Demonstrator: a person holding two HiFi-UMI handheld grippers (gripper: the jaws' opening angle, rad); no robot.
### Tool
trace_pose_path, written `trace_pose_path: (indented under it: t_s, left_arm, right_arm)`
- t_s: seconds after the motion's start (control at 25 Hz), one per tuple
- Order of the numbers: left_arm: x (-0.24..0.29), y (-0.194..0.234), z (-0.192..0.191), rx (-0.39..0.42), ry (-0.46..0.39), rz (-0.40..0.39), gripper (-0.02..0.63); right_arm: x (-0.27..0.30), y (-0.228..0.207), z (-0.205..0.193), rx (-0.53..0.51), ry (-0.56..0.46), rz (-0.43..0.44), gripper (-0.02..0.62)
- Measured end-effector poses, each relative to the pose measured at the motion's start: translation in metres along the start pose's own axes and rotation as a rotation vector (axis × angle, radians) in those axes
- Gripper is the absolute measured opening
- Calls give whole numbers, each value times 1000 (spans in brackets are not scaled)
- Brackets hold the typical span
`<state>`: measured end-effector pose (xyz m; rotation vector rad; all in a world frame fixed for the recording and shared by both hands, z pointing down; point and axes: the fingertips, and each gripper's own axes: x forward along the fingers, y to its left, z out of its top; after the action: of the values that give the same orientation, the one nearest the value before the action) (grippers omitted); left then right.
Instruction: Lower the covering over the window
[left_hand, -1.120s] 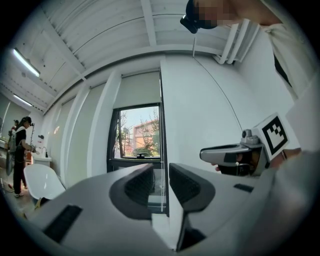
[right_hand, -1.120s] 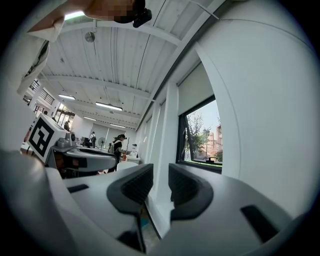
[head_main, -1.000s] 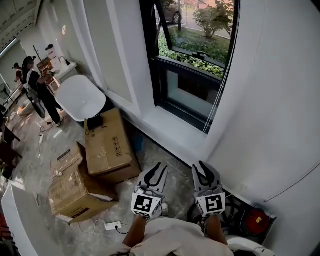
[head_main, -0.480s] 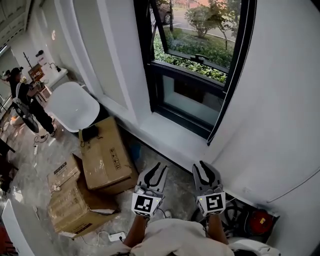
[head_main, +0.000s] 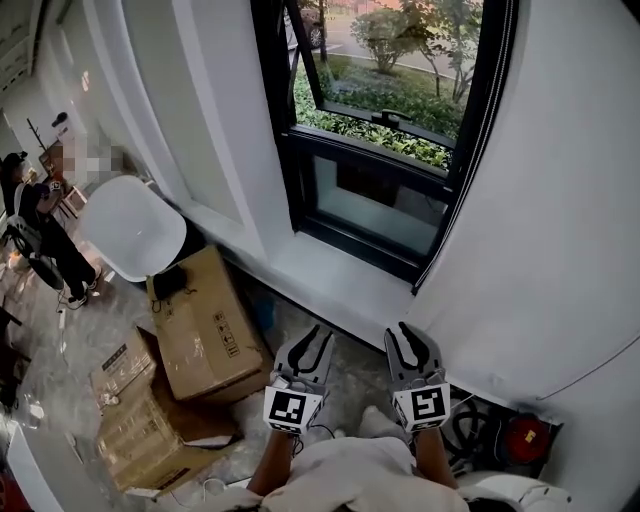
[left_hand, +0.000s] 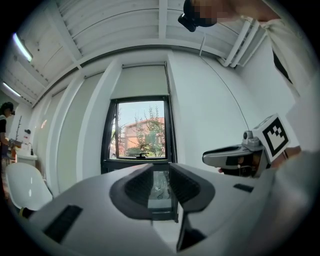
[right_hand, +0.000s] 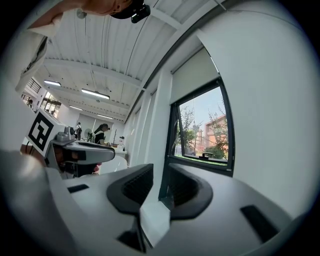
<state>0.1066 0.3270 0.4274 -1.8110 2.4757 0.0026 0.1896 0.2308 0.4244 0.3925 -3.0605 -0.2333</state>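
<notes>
The flat, pale grey roller blind (left_hand: 140, 82) hangs only above the black-framed glass window (head_main: 390, 150); the head view cuts it off. Left gripper (head_main: 314, 337) and right gripper (head_main: 410, 338), with ribbed dark pads, gape empty.

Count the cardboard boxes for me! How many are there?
3. The big box lies nearest the window, the smaller box is just left of it, and the third box sits below both in the head view. Others may hide behind them.
</notes>
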Motion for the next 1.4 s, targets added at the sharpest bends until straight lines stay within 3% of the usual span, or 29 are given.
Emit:
trace_pose_path:
  t_s: [0.48,1.4]
  left_arm:
    - [67,24,-15,1,3,-9,104]
    - [269,63,-11,-9,13,-7,100]
  right_arm:
    - [58,-49,-17,7,13,-36,80]
    - [206,-183,-9,25,-29,-12,78]
